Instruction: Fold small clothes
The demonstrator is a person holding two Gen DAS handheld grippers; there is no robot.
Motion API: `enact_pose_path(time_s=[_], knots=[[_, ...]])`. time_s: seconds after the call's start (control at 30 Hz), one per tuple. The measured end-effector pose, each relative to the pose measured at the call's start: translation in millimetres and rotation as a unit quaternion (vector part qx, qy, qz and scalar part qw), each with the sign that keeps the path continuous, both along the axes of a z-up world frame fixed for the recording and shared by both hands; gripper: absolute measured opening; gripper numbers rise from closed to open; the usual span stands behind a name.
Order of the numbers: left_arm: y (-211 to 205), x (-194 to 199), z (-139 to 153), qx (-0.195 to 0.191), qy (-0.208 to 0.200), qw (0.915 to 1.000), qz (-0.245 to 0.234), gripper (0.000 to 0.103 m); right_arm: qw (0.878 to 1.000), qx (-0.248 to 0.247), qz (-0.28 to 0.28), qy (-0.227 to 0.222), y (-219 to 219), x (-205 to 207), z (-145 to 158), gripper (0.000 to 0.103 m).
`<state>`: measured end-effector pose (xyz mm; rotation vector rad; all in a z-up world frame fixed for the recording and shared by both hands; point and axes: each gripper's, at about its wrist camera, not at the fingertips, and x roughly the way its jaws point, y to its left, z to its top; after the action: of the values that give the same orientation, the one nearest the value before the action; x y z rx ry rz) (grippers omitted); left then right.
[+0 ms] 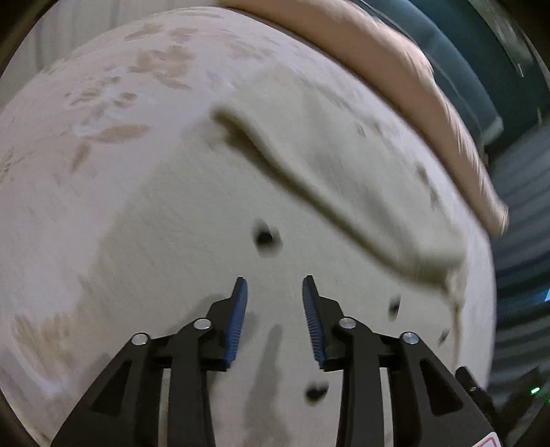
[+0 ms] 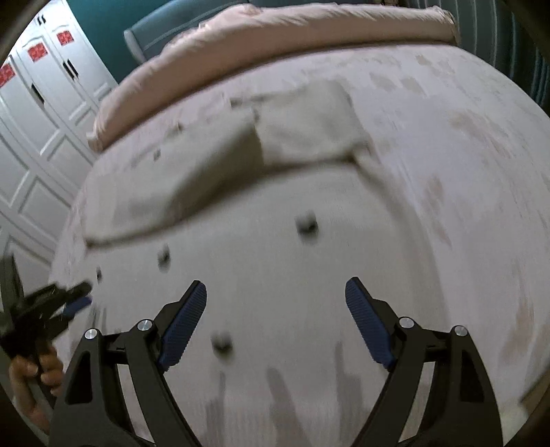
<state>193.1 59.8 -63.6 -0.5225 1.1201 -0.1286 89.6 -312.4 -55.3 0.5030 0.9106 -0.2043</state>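
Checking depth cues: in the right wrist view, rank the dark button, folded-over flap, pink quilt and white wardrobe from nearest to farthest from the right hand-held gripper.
1. dark button, just ahead of the right hand-held gripper
2. folded-over flap, mid-bed
3. pink quilt, along the bed's far edge
4. white wardrobe, upper left, beyond the bed

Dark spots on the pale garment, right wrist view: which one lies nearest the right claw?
The lowest spot, close beside one finger of the right claw. The other three spots sit higher up the garment, further from the claw.
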Motion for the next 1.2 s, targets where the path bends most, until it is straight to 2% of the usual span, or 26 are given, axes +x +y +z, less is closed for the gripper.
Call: enact_pose_path(time_s=[0.1, 0.2, 0.33, 0.37, 0.4, 0.43, 0.47, 0.5, 0.53, 0.57, 0.6, 0.67, 0.7, 0.73, 0.77, 0.8, 0.83, 0.87, 0.9, 0.97, 1.0, 1.03, 1.1, 1.13, 1.17, 1.2], knots=[[17.9, 32.9, 4.6, -0.032, -0.008, 0.9988, 0.035, 0.04, 1.0, -0.015, -0.005, 0.0, -9.2, 41.8, 2.9, 0.081], [26.8, 61.6, 3.5, -0.043, -0.014, 0.9977, 0.05, 0.041, 1.0, -0.023, -0.006, 0.005, -14.6, 83.5, 2.3, 0.081], [46.3, 84.3, -12.3, -0.089, 0.009, 0.9914, 0.096, 0.041, 1.0, 0.008, 0.004, 0.028, -17.3, 126.9, -13.8, 0.078], [56.1, 91.4, -19.3, -0.108, 0.023, 0.9874, 0.113, 0.041, 0.999, 0.005, 0.001, 0.039, -19.4, 133.1, -18.0, 0.063], [59.2, 94.1, -23.8, -0.121, 0.027, 0.9846, 0.123, 0.038, 0.999, 0.004, 0.006, 0.05, -18.6, 142.1, -20.2, 0.053], [62.7, 96.2, -25.8, -0.127, 0.029, 0.9829, 0.13, 0.025, 0.998, 0.009, 0.021, 0.051, -17.1, 153.7, -15.8, 0.022], [63.5, 100.4, -23.1, -0.132, 0.024, 0.9821, 0.132, 0.014, 0.999, 0.012, 0.027, 0.039, -14.6, 157.5, -6.7, 0.0], [63.7, 103.4, -17.0, -0.133, 0.011, 0.9824, 0.13, 0.004, 0.999, 0.018, 0.033, 0.002, -13.9, 159.7, 13.9, 0.0], [63.1, 105.5, -8.6, -0.13, -0.005, 0.9831, 0.128, 0.005, 0.998, 0.019, 0.037, -0.051, -13.0, 156.9, 39.5, 0.0], [62.6, 106.4, 3.0, -0.123, -0.031, 0.9836, 0.128, 0.005, 0.992, 0.014, 0.038, -0.117, -12.7, 149.2, 74.9, 0.0], [61.0, 107.1, 12.4, -0.118, -0.051, 0.9838, 0.125, 0.005, 0.986, 0.017, 0.037, -0.163, -14.3, 140.8, 98.2, 0.0], [55.9, 108.7, 18.2, -0.098, -0.064, 0.9859, 0.119, 0.005, 0.972, 0.028, 0.021, -0.232, -25.6, 123.7, 126.1, 0.0], [51.6, 110.2, 14.4, -0.088, -0.059, 0.9879, 0.114, 0.005, 0.973, 0.022, 0.003, -0.231, -33.3, 120.9, 124.3, 0.0], [48.6, 112.1, 8.9, -0.08, -0.049, 0.9894, 0.111, 0.005, 0.977, 0.011, -0.009, -0.213, -38.7, 123.4, 115.8, 0.001], [46.3, 112.7, -2.0, -0.075, -0.03, 0.9904, 0.112, 0.005, 0.987, -0.002, -0.02, -0.161, -46.5, 132.0, 94.0, 0.008], [46.8, 112.7, -10.5, -0.076, -0.017, 0.9901, 0.117, 0.005, 0.994, 0.008, -0.023, -0.104, -54.2, 140.4, 67.5, 0.011], [47.7, 111.1, -19.1, -0.075, -0.005, 0.9895, 0.124, 0.005, 0.997, 0.025, -0.022, -0.075, -58.7, 143.3, 49.9, 0.012], [50.3, 108.6, -27.0, -0.076, 0.004, 0.9883, 0.132, 0.005, 0.998, 0.046, -0.016, -0.05, -61.6, 143.9, 29.3, 0.019], [54.5, 104.3, -32.5, -0.081, 0.007, 0.9872, 0.137, 0.008, 0.998, 0.048, -0.008, -0.033, -60.4, 143.5, 15.8, 0.028], [60.7, 99.4, -37.5, -0.104, 0.004, 0.9838, 0.146, 0.011, 0.999, 0.043, 0.0, -0.029, -53.6, 140.5, 5.1, 0.073], [62.6, 98.5, -38.2, -0.115, 0.005, 0.9821, 0.149, 0.012, 0.998, 0.045, 0.006, -0.035, -48.1, 140.2, 2.5, 0.08], [63.7, 97.6, -38.6, -0.122, 0.005, 0.981, 0.151, 0.018, 0.998, 0.05, 0.018, -0.042, -42.2, 142.6, 0.5, 0.083], [63.5, 99.5, -38.9, -0.141, 0.004, 0.9782, 0.152, 0.028, 0.997, 0.054, 0.038, -0.033, -39.1, 148.4, -8.0, 0.083], [62.5, 101.6, -38.4, -0.142, 0.005, 0.9782, 0.151, 0.028, 0.998, 0.052, 0.048, -0.002, -33.1, 160.8, -17.9, 0.068], [59.9, 105.0, -37.0, -0.137, 0.005, 0.9794, 0.148, 0.028, 0.997, 0.051, 0.059, 0.025, -28.0, 166.6, -23.0, 0.033], [59.2, 106.9, -34.5, -0.133, 0.001, 0.9804, 0.145, 0.026, 0.995, 0.041, 0.075, 0.058, -20.1, 177.5, -24.1, 0.018]])
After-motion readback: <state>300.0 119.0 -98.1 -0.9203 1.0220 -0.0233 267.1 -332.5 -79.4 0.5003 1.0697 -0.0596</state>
